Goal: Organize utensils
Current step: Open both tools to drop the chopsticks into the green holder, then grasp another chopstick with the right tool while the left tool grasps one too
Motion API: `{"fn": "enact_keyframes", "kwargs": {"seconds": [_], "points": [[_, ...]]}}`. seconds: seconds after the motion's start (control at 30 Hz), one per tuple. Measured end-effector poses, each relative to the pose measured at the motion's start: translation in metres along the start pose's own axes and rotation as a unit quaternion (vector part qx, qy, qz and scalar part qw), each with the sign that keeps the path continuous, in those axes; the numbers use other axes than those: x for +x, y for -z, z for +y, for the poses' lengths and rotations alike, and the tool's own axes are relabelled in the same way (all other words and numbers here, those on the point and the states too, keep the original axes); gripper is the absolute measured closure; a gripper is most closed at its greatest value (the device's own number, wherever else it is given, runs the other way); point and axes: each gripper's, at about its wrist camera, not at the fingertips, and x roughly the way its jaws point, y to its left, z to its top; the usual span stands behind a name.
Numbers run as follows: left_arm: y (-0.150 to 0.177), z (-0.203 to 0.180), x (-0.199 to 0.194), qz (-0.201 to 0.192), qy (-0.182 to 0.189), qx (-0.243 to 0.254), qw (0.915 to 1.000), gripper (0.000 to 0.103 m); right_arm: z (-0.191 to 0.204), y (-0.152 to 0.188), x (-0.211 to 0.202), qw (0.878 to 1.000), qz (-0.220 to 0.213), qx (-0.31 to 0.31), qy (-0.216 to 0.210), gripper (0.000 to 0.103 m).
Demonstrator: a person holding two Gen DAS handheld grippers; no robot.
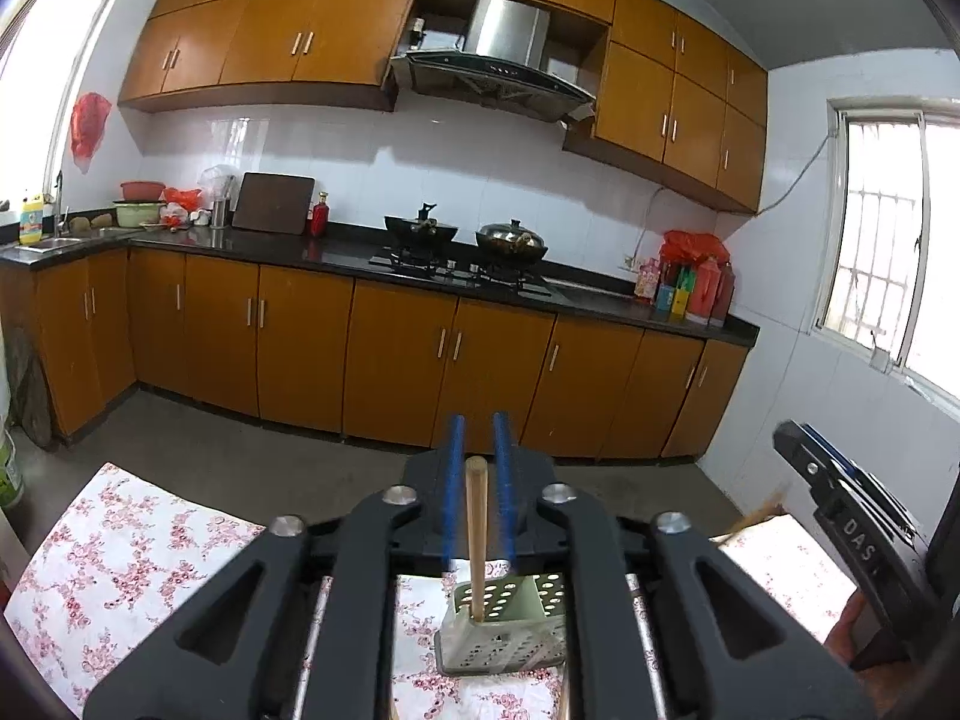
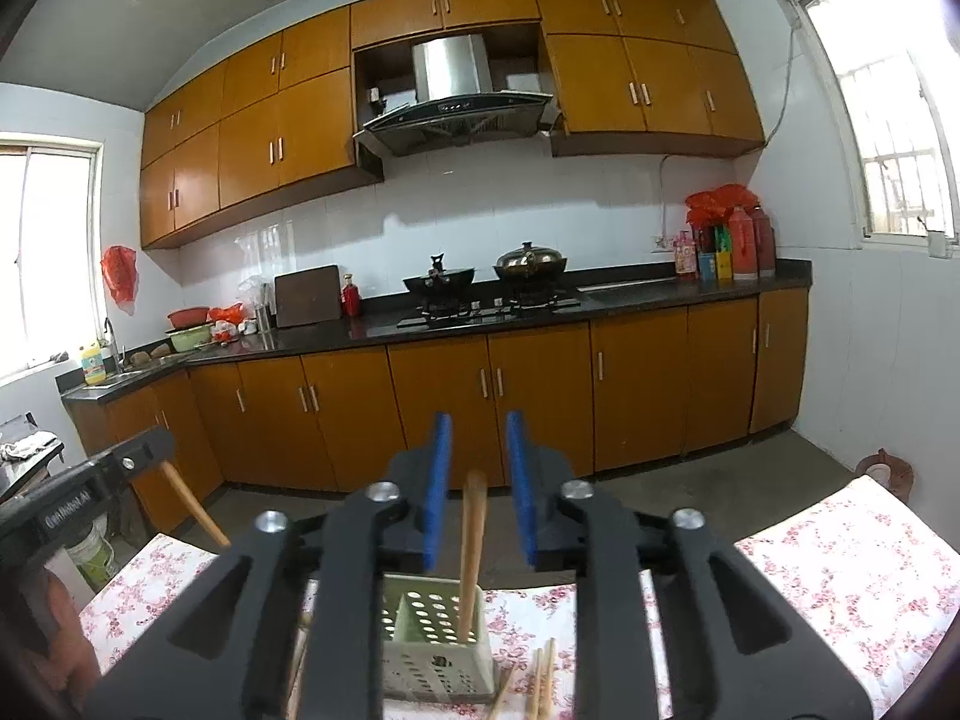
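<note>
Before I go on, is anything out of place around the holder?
Yes. A few wooden chopsticks lie loose on the floral cloth, just right of the perforated holder near its front corner, instead of standing inside it. One wooden stick stands in the holder, leaning slightly.
</note>
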Motion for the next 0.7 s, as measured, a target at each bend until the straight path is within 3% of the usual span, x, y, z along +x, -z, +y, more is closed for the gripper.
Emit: {"fn": "enact_keyframes", "kwargs": {"seconds": [0.03, 0.07, 0.33, 0.5, 0.7], "points": [[-0.001, 0.002, -0.006, -0.004, -0.001, -0.003, 1.0, 0.07, -0.005, 0.0, -0.006, 1.0, 0.001, 0.004, 0.005, 0.077], [-0.001, 0.006, -0.012, -0.008, -0.002, -0.006, 0.9999, 0.068, -0.009, 0.002, -0.01, 1.0, 0.002, 0.007, 0.01, 0.075], [0.018, 0.044, -0.044, 0.004, -0.026, -0.014, 0.9996, 0.068, -0.06, 0.045, -0.037, 0.995, 0.059, 0.031, 0.071, 0.072], [0.052, 0.071, -0.045, 0.036, -0.068, 0.001, 0.997, 0.067, -0.09, 0.117, -0.02, 0.979, 0.17, 0.054, 0.094, 0.072], [0.11, 0.1, -0.023, 0.124, -0.099, -0.01, 0.9873, 0.067, -0.084, 0.188, 0.012, 0.954, 0.285, 0.074, 0.055, 0.079]]}}
